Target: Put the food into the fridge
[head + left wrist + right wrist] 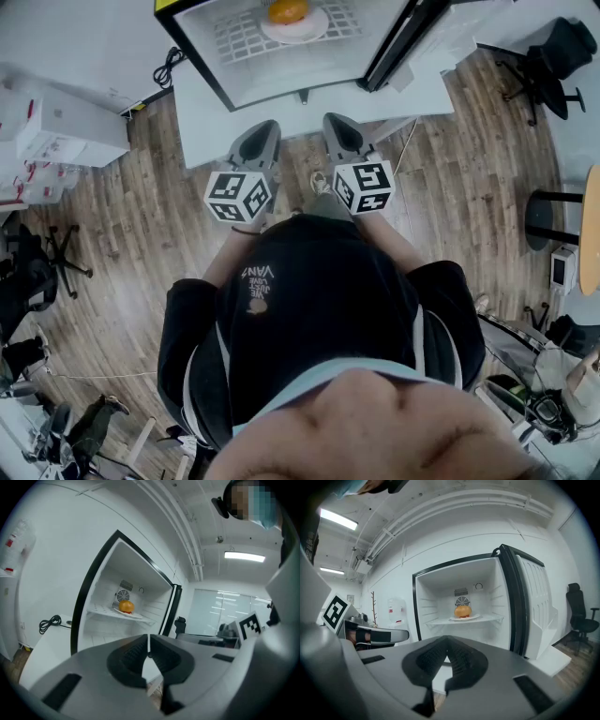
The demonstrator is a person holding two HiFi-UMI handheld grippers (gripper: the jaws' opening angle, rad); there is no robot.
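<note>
The food [462, 611], an orange-brown bun, sits on a white plate [476, 617] at the middle of the shelf [436, 621] inside the open fridge [433, 595]. The left hand-held gripper [148, 643] and the right hand-held gripper [446, 645] are side by side before it, both clenched and empty.

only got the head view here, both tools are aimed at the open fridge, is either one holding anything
observer: No. The left tool has its jaws together with nothing between them.
operator: and the right one
observer: The right tool is shut and empty as well.
operator: ok, what's at the back in there
observer: A round fan grille sits on the back wall of the fridge, just behind the food on its plate.
</note>
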